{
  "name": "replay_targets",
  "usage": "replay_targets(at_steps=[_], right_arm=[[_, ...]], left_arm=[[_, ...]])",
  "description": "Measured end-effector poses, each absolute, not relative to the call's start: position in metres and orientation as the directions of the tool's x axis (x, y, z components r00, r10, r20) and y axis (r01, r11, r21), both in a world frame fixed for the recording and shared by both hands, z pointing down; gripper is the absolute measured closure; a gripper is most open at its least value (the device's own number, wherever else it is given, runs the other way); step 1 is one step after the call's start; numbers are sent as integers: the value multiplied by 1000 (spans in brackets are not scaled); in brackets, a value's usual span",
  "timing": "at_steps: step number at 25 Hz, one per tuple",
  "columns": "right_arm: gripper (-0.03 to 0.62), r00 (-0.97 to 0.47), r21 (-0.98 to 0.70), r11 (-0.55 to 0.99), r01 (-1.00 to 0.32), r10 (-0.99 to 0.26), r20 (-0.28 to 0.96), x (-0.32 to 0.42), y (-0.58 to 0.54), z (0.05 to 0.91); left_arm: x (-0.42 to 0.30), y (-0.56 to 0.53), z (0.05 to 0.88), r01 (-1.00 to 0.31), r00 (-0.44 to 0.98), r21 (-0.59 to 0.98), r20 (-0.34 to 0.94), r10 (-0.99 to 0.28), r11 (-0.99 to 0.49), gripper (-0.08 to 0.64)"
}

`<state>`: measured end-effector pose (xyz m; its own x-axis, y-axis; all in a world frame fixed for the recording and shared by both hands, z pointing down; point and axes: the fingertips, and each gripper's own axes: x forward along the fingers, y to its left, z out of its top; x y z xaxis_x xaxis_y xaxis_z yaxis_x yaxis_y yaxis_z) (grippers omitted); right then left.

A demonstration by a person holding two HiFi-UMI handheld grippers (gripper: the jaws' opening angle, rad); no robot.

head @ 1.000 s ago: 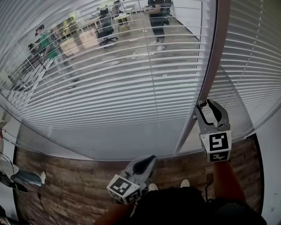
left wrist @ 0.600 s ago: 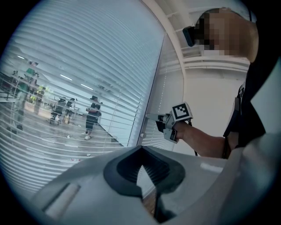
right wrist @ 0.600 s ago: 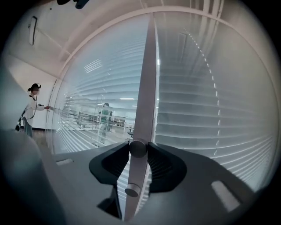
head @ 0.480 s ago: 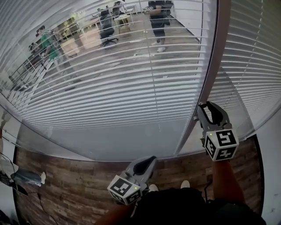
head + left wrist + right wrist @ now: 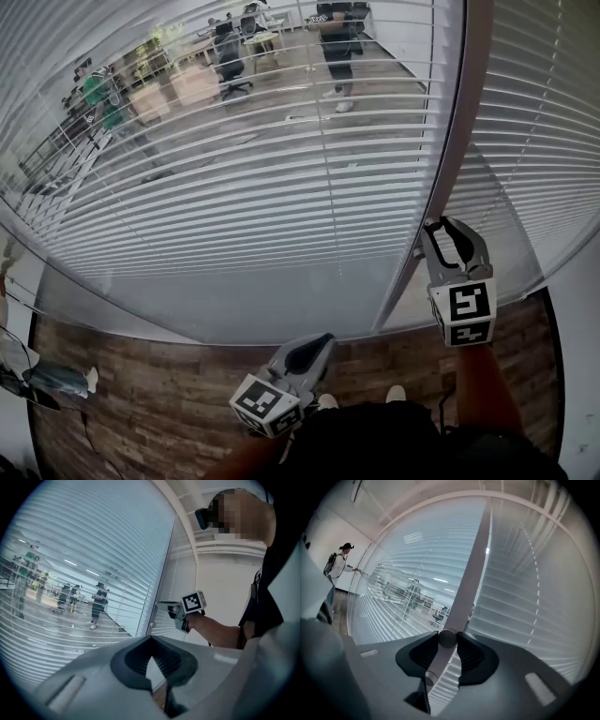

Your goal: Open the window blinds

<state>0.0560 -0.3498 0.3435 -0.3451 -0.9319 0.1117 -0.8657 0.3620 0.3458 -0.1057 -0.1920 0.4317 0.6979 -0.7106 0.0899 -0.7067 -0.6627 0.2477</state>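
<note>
Head view: right tool (image 5: 442, 223) at the frame (image 5: 452, 141) between slatted blinds (image 5: 262, 206), far right; left tool (image 5: 319, 339) low, near the body. Left gripper view: jaws pressed together, empty. Right gripper view: jaws, just closing, seemingly pinch the frame's round knob (image 5: 447, 638).

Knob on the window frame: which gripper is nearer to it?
Right. The right gripper has just closed its jaws on the knob; the left gripper, shut, hangs well back from it.
</note>
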Motion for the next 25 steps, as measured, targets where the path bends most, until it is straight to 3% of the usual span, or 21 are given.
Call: replay_targets(at_steps=[10, 25], right_arm=[[443, -277, 552, 290, -782, -955, 110, 55, -347, 345], [440, -259, 606, 277, -745, -958, 119, 60, -356, 336]], left_arm=[[-105, -189, 429, -708, 697, 248, 98, -710, -661, 560], [-100, -195, 419, -708, 698, 252, 104, -708, -660, 560]])
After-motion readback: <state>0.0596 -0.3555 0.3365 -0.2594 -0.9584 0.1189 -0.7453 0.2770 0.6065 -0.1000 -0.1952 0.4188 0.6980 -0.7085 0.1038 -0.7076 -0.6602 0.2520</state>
